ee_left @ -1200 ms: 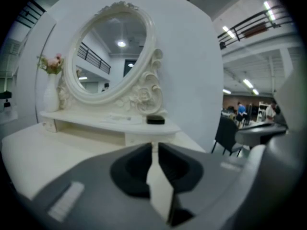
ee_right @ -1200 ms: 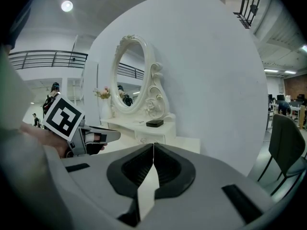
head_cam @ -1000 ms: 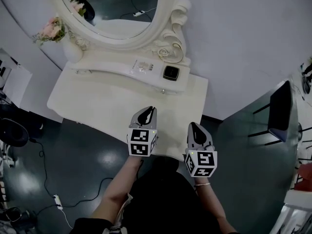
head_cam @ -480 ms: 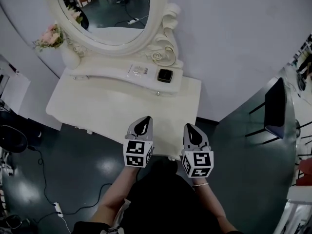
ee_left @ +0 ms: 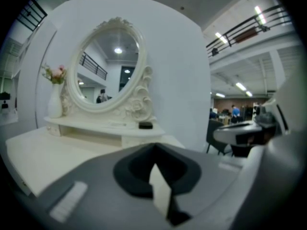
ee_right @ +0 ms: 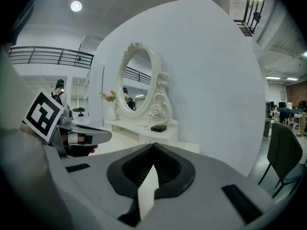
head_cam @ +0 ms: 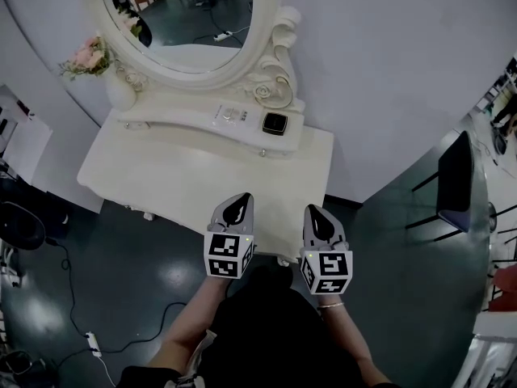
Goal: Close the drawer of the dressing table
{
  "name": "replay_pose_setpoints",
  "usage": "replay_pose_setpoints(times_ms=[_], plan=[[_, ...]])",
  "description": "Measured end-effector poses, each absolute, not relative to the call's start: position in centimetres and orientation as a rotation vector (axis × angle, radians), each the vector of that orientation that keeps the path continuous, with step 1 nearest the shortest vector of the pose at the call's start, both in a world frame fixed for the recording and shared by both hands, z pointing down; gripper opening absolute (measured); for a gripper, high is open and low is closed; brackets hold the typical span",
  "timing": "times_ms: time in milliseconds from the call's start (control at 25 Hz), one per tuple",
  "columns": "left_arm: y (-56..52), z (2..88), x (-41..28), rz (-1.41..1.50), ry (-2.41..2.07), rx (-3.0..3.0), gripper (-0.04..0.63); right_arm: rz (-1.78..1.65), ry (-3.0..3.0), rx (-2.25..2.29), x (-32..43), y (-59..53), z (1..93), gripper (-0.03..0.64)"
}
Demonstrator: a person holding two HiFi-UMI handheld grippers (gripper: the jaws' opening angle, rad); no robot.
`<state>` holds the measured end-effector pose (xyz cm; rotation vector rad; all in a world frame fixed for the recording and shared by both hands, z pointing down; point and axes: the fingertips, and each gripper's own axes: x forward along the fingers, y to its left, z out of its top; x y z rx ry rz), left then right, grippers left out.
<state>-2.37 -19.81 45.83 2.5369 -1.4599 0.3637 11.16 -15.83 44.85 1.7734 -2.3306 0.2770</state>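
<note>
The white dressing table (head_cam: 178, 168) fills the middle of the head view, under its oval mirror (head_cam: 186, 14). No drawer sticks out past its front edge; the front face is hidden under the top. My left gripper (head_cam: 240, 203) hovers over the front edge, shut with nothing in it. My right gripper (head_cam: 316, 217) is beside it over the front right corner, also shut and empty. In the left gripper view the jaws (ee_left: 154, 150) point toward the table top (ee_left: 43, 150). The right gripper view shows its shut jaws (ee_right: 153, 147) and the left gripper (ee_right: 72, 135) at the left.
A raised shelf (head_cam: 186, 120) along the back carries a small black box (head_cam: 275, 123) and a vase of pink flowers (head_cam: 85, 55). A dark chair (head_cam: 452, 176) stands at the right. A cable with a power strip (head_cam: 93, 342) lies on the floor at the left.
My left gripper has drawn back a little from over the table top toward its front edge, and its jaws have closed. The right gripper has stayed where it was.
</note>
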Motion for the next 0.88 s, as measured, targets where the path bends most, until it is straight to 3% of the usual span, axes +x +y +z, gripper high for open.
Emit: replay_pose_setpoints(times_ms=[880], plan=[[-19.66, 45.54, -3.09, 0.353, -1.479, 2.535, 0.006, 0.283, -2.331, 1.775, 11.28, -15.63, 45.05, 0.003]])
